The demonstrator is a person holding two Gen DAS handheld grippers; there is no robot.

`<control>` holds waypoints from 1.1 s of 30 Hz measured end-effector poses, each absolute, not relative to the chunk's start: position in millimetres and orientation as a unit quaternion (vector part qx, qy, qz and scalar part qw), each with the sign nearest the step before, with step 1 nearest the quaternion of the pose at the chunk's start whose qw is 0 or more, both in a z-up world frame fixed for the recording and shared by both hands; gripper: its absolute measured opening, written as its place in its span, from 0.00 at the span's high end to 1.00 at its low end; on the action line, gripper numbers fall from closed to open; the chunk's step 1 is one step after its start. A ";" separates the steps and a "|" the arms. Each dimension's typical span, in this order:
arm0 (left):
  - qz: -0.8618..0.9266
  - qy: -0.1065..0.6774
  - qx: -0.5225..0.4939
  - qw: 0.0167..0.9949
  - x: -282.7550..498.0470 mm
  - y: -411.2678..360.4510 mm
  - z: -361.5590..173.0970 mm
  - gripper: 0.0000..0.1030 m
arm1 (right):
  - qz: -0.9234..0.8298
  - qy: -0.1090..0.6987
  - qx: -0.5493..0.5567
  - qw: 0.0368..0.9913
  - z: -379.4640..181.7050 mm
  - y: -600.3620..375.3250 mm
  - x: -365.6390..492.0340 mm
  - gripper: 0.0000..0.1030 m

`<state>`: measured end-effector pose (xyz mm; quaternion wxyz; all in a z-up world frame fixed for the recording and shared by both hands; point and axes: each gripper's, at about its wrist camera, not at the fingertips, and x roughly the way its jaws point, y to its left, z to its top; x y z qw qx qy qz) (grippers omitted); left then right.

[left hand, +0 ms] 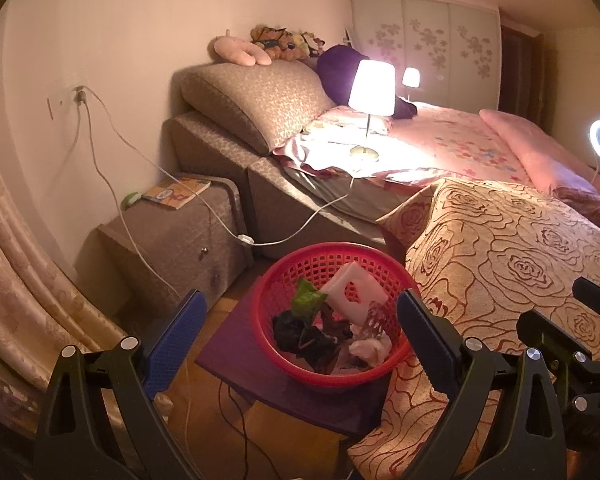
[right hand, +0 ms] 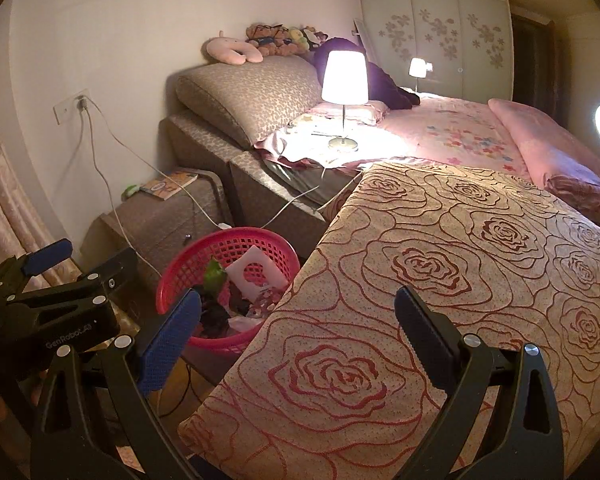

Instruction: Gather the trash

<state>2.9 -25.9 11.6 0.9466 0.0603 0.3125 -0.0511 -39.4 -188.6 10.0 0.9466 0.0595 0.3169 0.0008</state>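
Trash looks collected – both grippers empty, basket loaded.

Near: my left gripper (left hand: 300, 332) is wide open w/ nothing between the jaws, hovering over the red basket (left hand: 268, 336); my right gripper (right hand: 296, 328) is also wide open & empty, above the rose-pattern cover (right hand: 460, 260), which shows no litter. Basket sits on a dark stool (left hand: 236, 356) left of the cover, holding the trash (left hand: 328, 328): white card, green scrap, dark wads. Far: lamp (left hand: 371, 89) lit on bed. I judge little or nothing left.

basket (right hand: 236, 248) partly hidden, contents perhaps wrappers
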 end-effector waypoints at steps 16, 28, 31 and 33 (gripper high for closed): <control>-0.046 0.317 0.060 0.945 1.6 -27.4 7.5 0.10 | 0.002 0.320 0.061 0.945 8.6 -187.7 -38.6 0.08; -0.044 0.319 0.062 0.945 1.4 -26.8 5.7 0.10 | 0.003 0.321 0.062 0.945 8.2 -187.0 -39.1 0.08; -0.044 0.318 0.061 0.945 1.7 -26.8 5.7 0.10 | 0.003 0.321 0.062 0.945 8.0 -186.6 -39.4 0.08; -0.045 0.319 0.062 0.945 2.0 -27.6 5.9 0.10 | 0.003 0.321 0.061 0.945 8.2 -187.1 -39.0 0.08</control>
